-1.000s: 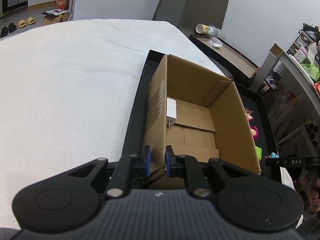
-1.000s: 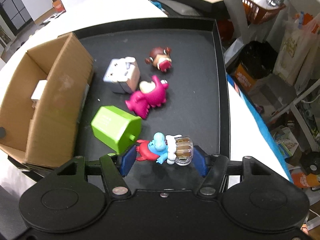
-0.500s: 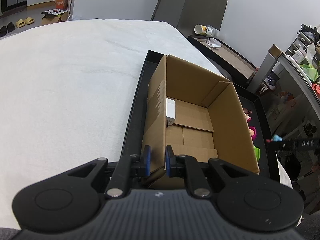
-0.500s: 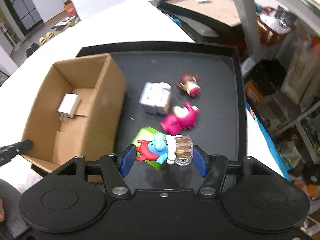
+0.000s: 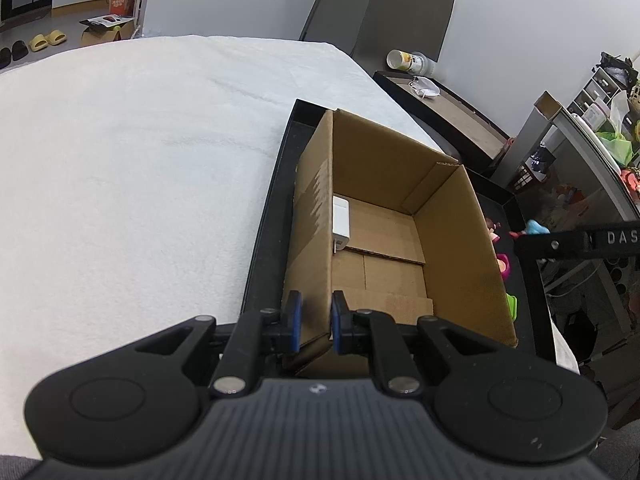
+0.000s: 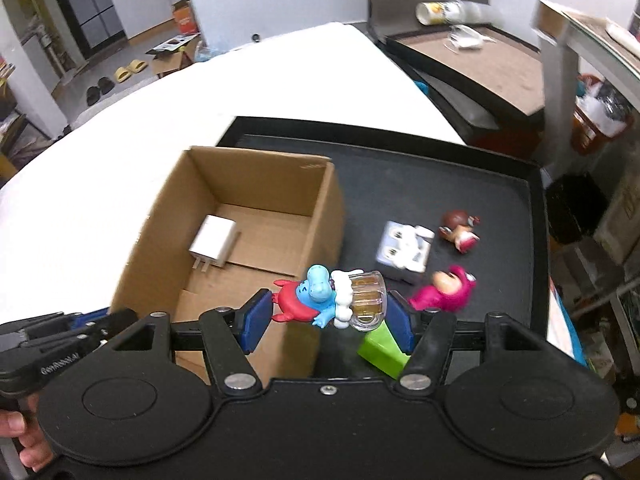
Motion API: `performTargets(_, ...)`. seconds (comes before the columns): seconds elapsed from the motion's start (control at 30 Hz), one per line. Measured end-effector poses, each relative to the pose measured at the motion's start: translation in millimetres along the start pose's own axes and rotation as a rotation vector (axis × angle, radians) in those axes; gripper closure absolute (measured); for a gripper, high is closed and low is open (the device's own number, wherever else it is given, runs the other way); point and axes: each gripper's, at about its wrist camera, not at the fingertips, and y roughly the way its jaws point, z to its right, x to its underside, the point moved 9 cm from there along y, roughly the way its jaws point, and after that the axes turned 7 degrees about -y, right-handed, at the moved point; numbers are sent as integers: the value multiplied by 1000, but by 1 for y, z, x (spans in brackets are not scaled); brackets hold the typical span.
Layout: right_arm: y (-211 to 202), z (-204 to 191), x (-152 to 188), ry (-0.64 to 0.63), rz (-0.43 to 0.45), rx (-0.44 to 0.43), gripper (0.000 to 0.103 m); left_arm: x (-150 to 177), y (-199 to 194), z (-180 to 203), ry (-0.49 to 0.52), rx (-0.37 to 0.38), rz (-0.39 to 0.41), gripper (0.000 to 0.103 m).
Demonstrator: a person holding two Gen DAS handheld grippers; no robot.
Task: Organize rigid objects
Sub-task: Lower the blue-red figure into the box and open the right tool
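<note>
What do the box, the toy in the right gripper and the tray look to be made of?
Box: plain brown corrugated cardboard, matt, with creased flaps and raw cut edges.
Toy in the right gripper: looks like hard glossy plastic, blue and red, with a clear amber-tinted mug that catches highlights.
Tray: black, matt, raised rim; plastic or coated metal, cannot tell.

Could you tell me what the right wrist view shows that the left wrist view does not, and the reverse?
Only the right wrist view shows the right gripper clamping the blue and red figurine lengthwise, the grey adapter and the whole pink toy on the black tray. Only the left wrist view shows the left gripper shut on the near wall of the cardboard box. Both show the box on the tray, with the white charger inside it.
</note>
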Motion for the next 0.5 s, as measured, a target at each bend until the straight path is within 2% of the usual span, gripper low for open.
performTargets(0.5, 17, -49, -33, -72, 14, -22, 43, 0, 0, -2, 2, 20, 0, 89)
